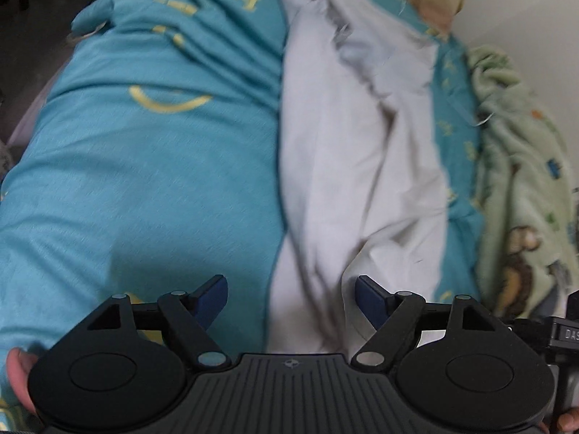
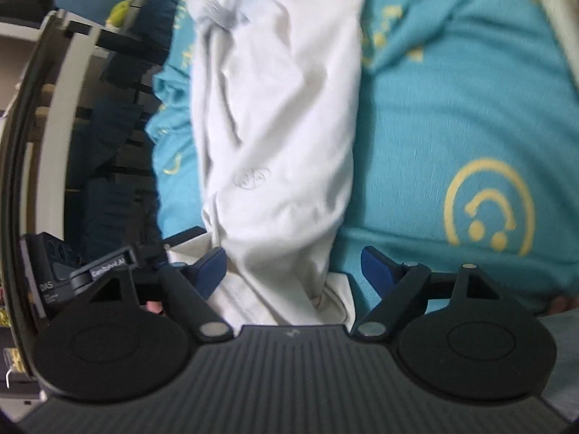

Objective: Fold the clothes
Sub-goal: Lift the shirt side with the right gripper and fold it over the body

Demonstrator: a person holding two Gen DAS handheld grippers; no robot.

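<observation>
A white garment (image 1: pixel 347 166) lies in a long rumpled strip on a teal bedsheet (image 1: pixel 144 181) with yellow smiley prints. My left gripper (image 1: pixel 291 293) is open, its blue pads (image 1: pixel 213 293) spread wide just above the near end of the garment, holding nothing. In the right wrist view the same white garment (image 2: pixel 278 126) runs away from me over the teal sheet (image 2: pixel 452 115). My right gripper (image 2: pixel 293 266) is open, its blue pads (image 2: pixel 376 266) on either side of the garment's near end, not closed on it.
A pale green printed blanket (image 1: pixel 521 181) lies bunched along the right side of the bed by a white wall (image 1: pixel 524 18). In the right wrist view the bed's edge drops at left to dark furniture and shelving (image 2: pixel 108 108). The other gripper's camera body (image 2: pixel 54 271) shows at lower left.
</observation>
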